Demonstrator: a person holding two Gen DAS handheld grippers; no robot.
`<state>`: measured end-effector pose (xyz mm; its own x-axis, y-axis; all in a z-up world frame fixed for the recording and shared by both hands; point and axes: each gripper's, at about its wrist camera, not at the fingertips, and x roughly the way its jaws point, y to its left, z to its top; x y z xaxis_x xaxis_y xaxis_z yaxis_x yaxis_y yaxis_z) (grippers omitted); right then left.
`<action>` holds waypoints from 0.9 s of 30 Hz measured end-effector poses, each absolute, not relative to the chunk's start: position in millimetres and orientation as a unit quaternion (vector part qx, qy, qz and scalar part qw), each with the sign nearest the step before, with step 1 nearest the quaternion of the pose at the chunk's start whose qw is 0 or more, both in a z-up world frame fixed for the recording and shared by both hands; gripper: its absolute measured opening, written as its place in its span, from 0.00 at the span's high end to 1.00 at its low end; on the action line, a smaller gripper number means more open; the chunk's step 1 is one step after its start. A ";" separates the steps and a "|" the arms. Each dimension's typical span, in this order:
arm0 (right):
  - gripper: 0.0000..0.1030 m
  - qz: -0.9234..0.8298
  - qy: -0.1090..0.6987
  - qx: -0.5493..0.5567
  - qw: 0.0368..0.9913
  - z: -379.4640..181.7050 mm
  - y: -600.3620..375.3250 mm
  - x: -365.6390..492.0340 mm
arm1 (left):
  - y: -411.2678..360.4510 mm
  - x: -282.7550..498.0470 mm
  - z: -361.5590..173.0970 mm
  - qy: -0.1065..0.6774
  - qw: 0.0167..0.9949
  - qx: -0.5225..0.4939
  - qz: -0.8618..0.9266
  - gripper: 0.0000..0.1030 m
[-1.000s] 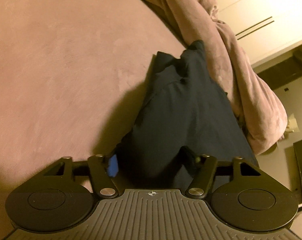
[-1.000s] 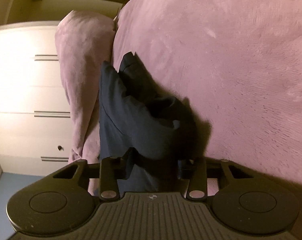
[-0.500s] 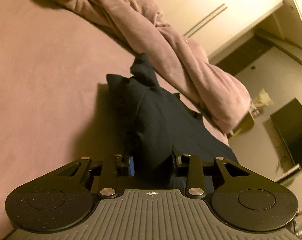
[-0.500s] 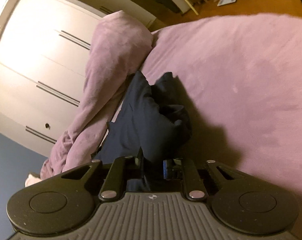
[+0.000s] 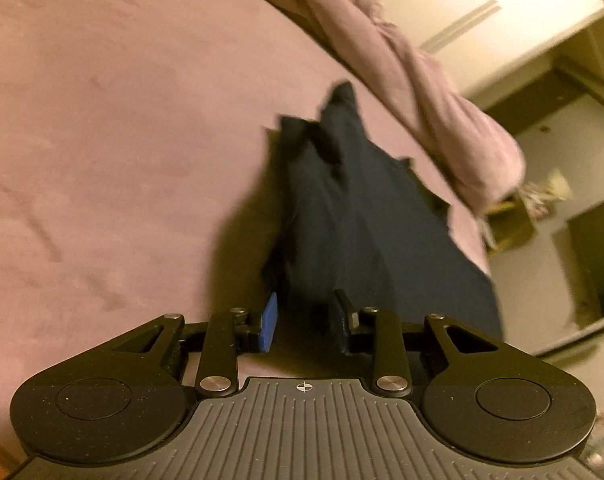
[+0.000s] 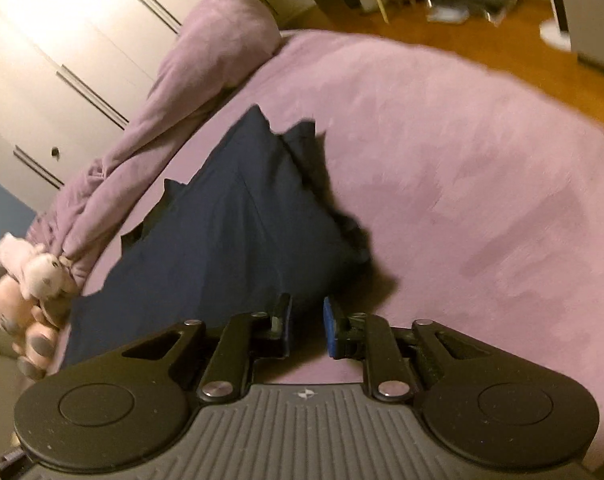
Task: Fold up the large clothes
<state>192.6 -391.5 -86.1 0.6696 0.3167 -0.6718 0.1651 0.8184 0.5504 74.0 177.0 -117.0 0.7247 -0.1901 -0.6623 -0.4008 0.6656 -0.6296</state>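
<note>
Apparently both tools are gripping one end of the dark navy garment [image 5: 366,216] so that its length can be drawn out straight along the bed [image 5: 102,128] ahead of a fold. The left hand-held gripper [image 5: 304,326] has navy cloth bunched between its blue pad and black finger, so it looks clenched on the fabric. The right hand-held gripper [image 6: 306,326] has its near finger overlapped by the garment's edge, but a gap shows between the pads and motion blur smears the spot, so whether it is pinching or has let go cannot be told.

The garment lies on the mauve bed, running away from both tools toward the rolled mauve duvet [image 6: 150,132] at the far edge. It looks like a long, narrow strip, thick with layers, its far end rumpled into jagged peaks and its side edges uneven. A plush toy [image 6: 42,276] sits by the duvet.
</note>
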 end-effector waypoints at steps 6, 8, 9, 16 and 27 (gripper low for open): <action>0.62 0.046 0.331 0.263 0.905 -48.5 -395.6 193.1 | 168.4 78.4 -78.5 0.316 0.882 -0.337 0.091 0.53; 0.62 0.068 0.318 0.243 0.914 -47.1 -378.6 200.4 | 152.1 95.5 -69.5 0.302 0.900 -0.304 0.079 0.47; 0.62 0.081 0.319 0.231 0.916 -48.9 -363.2 210.7 | 140.0 108.0 -67.1 0.300 0.908 -0.282 0.074 0.47; 0.65 0.206 0.326 0.143 0.911 -83.5 -224.0 293.0 | 53.1 199.7 -97.1 0.281 0.951 -0.121 0.048 0.39; 0.91 0.091 0.319 0.031 0.943 -131.2 -223.2 415.4 | 61.1 297.8 -160.5 0.299 0.949 -0.051 0.086 0.35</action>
